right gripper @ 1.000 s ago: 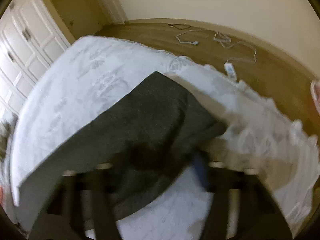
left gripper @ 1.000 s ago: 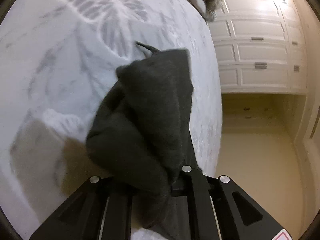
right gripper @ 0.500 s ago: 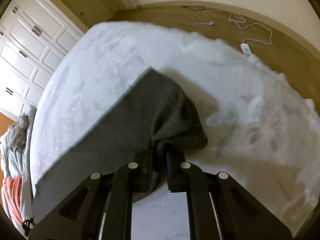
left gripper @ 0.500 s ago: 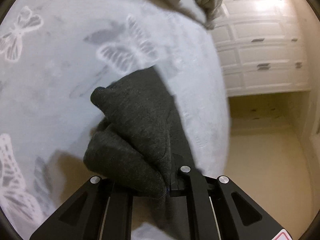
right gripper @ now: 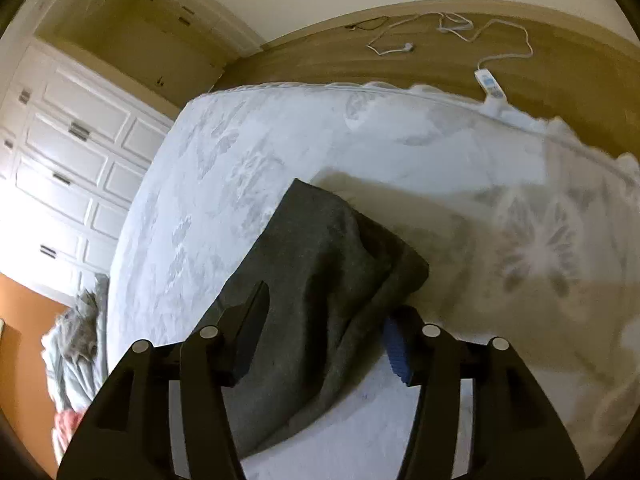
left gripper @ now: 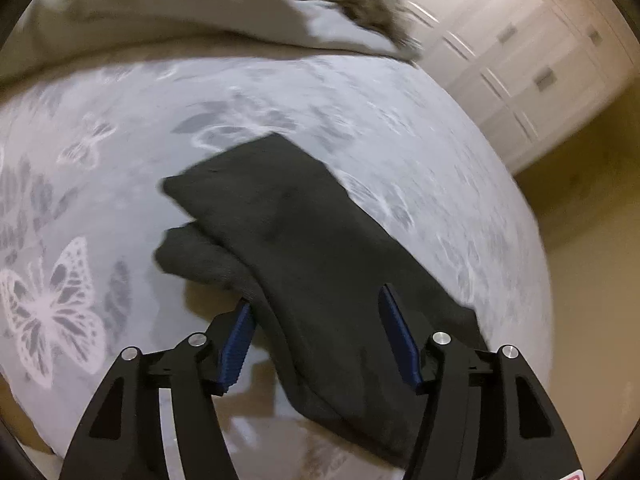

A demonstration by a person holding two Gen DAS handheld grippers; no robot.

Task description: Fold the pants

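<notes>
the left gripper (left gripper: 316,344) is released: its two blue pads stand wide apart, and the dark grey pants (left gripper: 296,240) pass between them without being pinched. from this gripper the cloth runs forward and a little to the left over the bed (left gripper: 120,152), which has a pale cover with butterfly prints. the pants lie in layers here, a flat upper layer over a thicker rolled edge that shows at the left side. their far end is well short of the pile of other clothes (left gripper: 160,12) at the head of the bed.

the right gripper (right gripper: 324,332) is also released, with the jaws spread and the pants (right gripper: 320,264) lying loose between them. on this side the cloth makes a folded corner that points away from the gripper, toward the far edge of the bed (right gripper: 360,128); beyond that edge a white cable lies on the wooden floor.

so the long axis of the pants seems to go from one gripper to the other, and each gripper is at its own end, about equally near. i judge that one fold is laid down. a next fold would need both grippers to close again on the end near them and carry it along this axis; the thick rolled edge at the left may slip or spread.
</notes>
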